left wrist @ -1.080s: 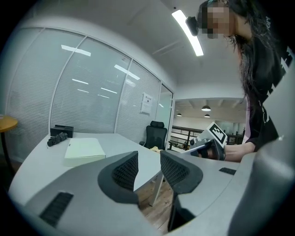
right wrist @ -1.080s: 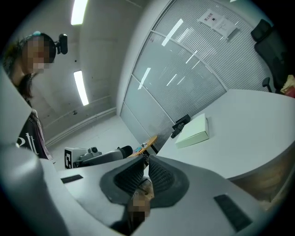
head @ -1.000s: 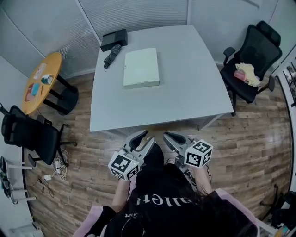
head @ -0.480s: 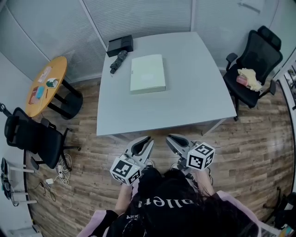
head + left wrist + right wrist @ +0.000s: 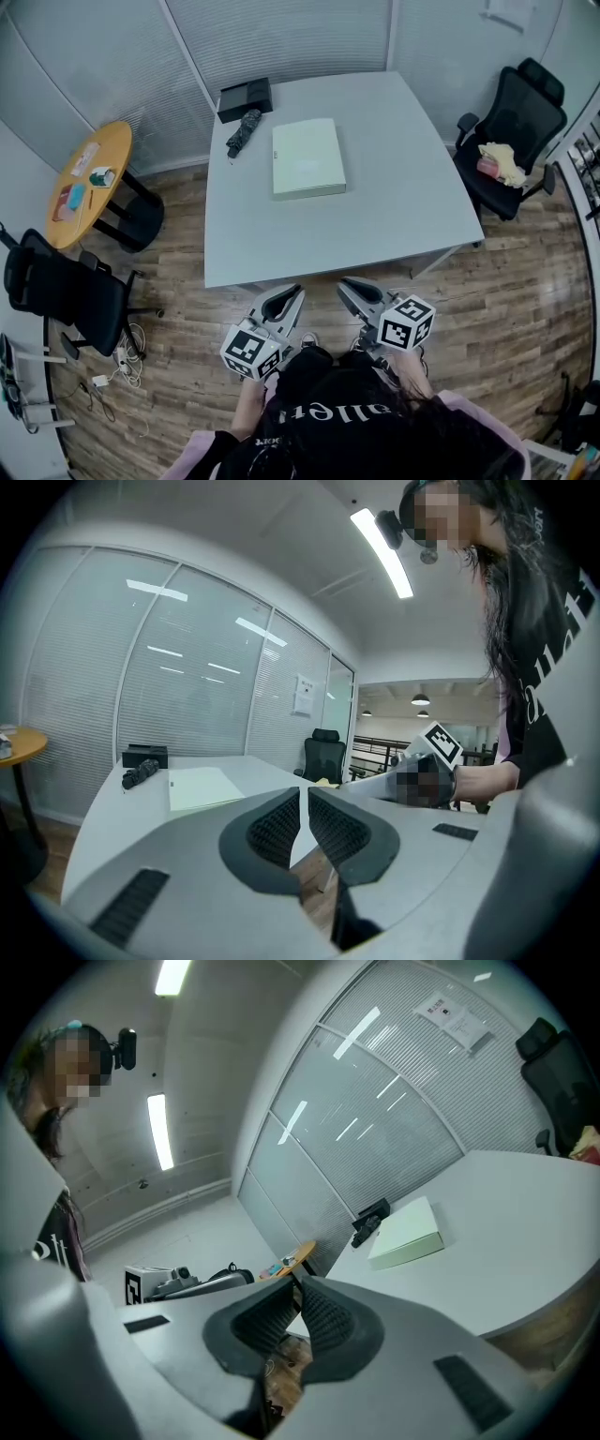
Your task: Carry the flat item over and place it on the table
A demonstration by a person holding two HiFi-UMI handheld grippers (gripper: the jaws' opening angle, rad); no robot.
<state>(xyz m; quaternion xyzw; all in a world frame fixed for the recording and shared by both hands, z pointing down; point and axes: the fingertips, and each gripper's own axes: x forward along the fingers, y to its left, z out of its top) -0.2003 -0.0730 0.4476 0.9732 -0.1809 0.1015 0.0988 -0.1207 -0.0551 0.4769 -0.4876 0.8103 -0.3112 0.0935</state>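
Head view: my left tongs (image 5: 289, 295) have just been closing and are shut on nothing, just short of the table (image 5: 394, 206). The flat item (image 5: 307, 157), a pale slab, already lies flat towards the table's far side. I judge it stiff, light and smooth, best pinched at opposite edges. My right tongs (image 5: 349, 286) are closed and empty too.

flat box (image 5: 307, 157) on surface (image 5: 394, 216), left of centre, toward far side | folded umbrella (image 5: 243, 132) just left of flat box, black case (image 5: 245, 97) behind it at far-left corner | round side table (image 5: 89, 173) left of surface | office chair (image 5: 511, 103) right of surface | left tool (image 5: 292, 292) and right tool (image 5: 347, 284) side by side before near edge, over floor (image 5: 506, 309)
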